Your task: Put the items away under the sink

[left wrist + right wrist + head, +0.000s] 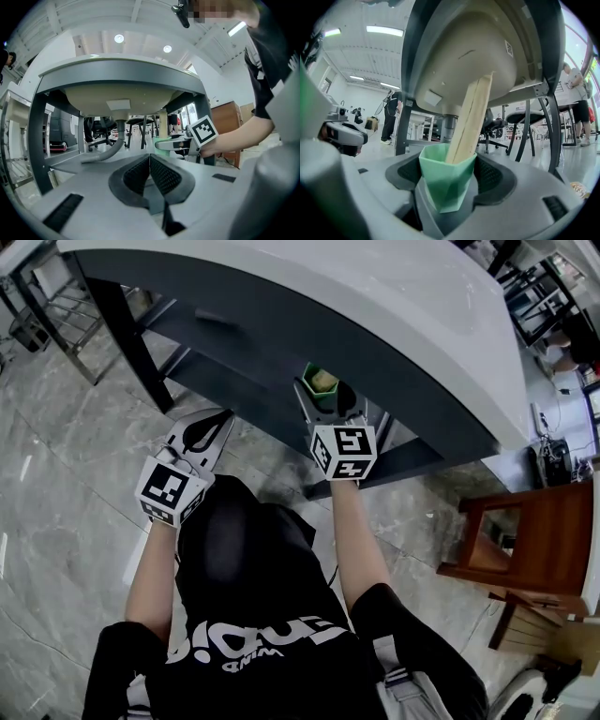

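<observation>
My right gripper (449, 180) is shut on a green faceted cup (446, 176) that holds pale wooden sticks (471, 119). In the head view the right gripper (330, 399) carries the green cup (319, 381) at the lower edge of the sink unit (394, 324). The left gripper view shows the right gripper (178, 143) with the cup in front of the shelf under the basin (117, 101). My left gripper (150, 176) is shut with nothing between its pads. It hangs left of the right one, left gripper (202, 437), over the floor.
The sink stands on dark legs (36, 140) with a grey drain hose (110, 150) curving below the basin. A wooden chair (525, 545) stands to the right. Office chairs (506, 124) and people stand in the background. The floor is grey marble tile (56, 484).
</observation>
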Motion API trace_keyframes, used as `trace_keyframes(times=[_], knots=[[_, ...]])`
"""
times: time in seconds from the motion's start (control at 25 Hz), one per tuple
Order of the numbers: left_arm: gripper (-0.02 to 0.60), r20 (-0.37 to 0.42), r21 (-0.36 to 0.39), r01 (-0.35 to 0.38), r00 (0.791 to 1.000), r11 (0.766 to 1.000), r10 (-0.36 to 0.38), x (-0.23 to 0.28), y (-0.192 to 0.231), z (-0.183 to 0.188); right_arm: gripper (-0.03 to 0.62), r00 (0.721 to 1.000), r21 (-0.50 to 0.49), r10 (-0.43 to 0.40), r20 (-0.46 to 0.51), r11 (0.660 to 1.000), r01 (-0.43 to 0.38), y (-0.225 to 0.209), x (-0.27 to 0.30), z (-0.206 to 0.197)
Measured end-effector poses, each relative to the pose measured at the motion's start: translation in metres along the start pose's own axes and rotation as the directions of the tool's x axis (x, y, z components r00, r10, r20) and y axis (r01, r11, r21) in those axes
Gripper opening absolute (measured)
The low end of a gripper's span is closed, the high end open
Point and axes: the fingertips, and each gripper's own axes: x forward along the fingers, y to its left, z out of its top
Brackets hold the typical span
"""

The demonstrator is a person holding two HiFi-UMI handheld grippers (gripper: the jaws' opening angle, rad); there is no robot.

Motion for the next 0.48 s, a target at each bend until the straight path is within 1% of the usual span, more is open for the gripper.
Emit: trace_keyframes(times=[0.24,0.48], knots=[[0.020,0.000,-0.008,-0.002,1.000,1.000,0.002,0.0019,0.0009,-0.0020,0.331,1.000,0.007,0.002,0.013,1.000,-0.002,0.0000,0.0004,-0.0001],[0.020,0.008,-0.017,-0.025,1.000,1.000,0.025,0.0015,0.0020,-0.0037,0.333,1.000,0.004,0.018,0.019,1.000,-0.019,0.0021,0.0004,0.0003]])
